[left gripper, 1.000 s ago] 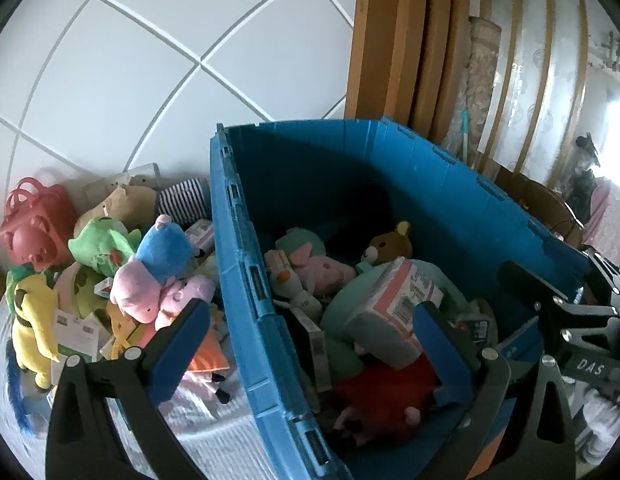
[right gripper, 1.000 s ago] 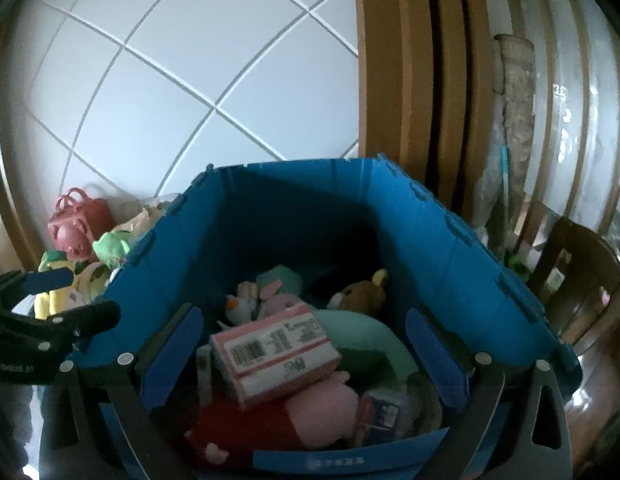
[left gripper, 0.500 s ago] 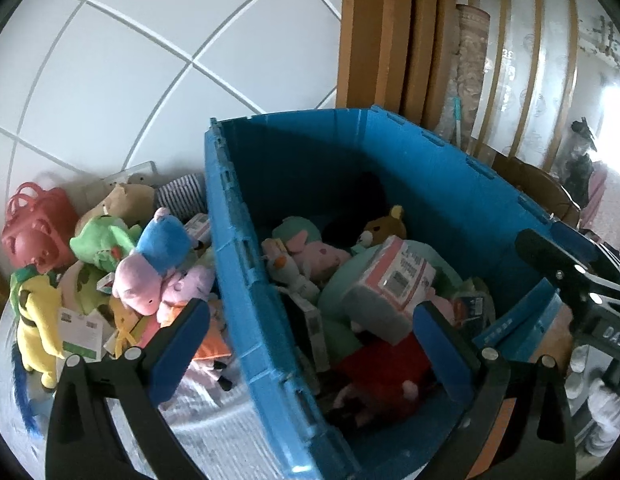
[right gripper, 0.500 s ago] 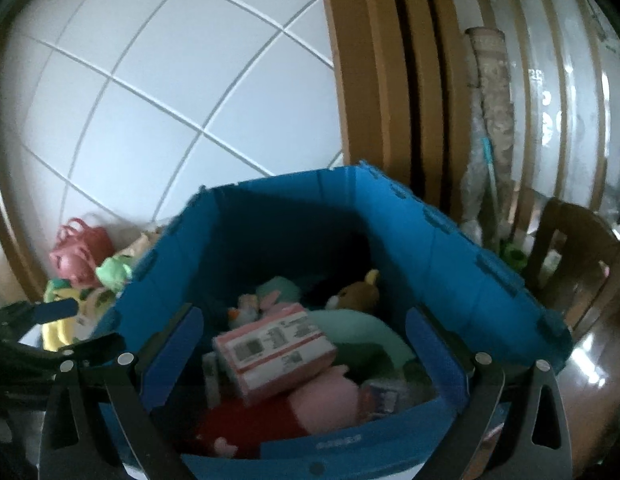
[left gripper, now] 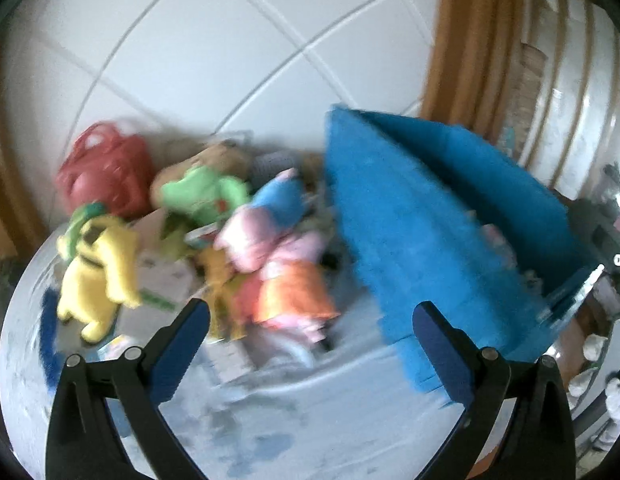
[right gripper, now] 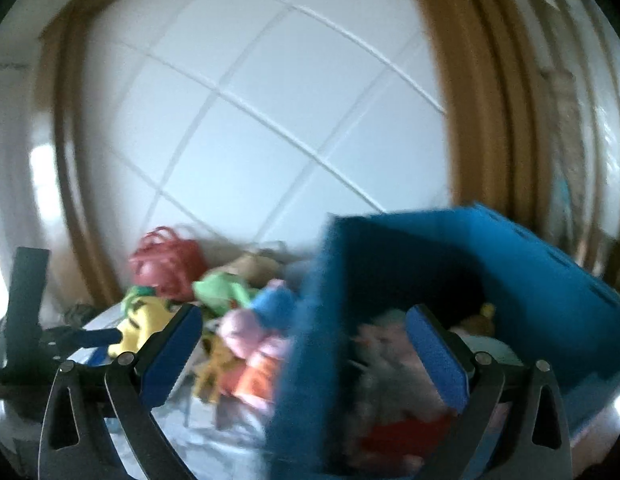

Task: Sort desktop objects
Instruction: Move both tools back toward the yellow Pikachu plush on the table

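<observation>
I am looking at a blurred heap of plush toys (left gripper: 246, 240) lying on the table (left gripper: 294, 412) just left of the blue bin (left gripper: 421, 240), which is already holding other soft toys (right gripper: 393, 368). My left hand-held gripper (left gripper: 310, 344) is hanging spread wide and empty over the cloth near the pink-and-orange plush (left gripper: 290, 292) — my right hand-held gripper (right gripper: 306, 360) is likewise released, straddling the bin's near wall. These toys are looking light, soft and squashy, so I am judging a pinch across a body or limb safest; paper tags could slip. The yellow plush (left gripper: 98, 272) and green plush (left gripper: 202, 196) are crowding the pile, a red basket (left gripper: 106, 172) is standing behind — and the bin's tall wall is blocking a straight carry.
</observation>
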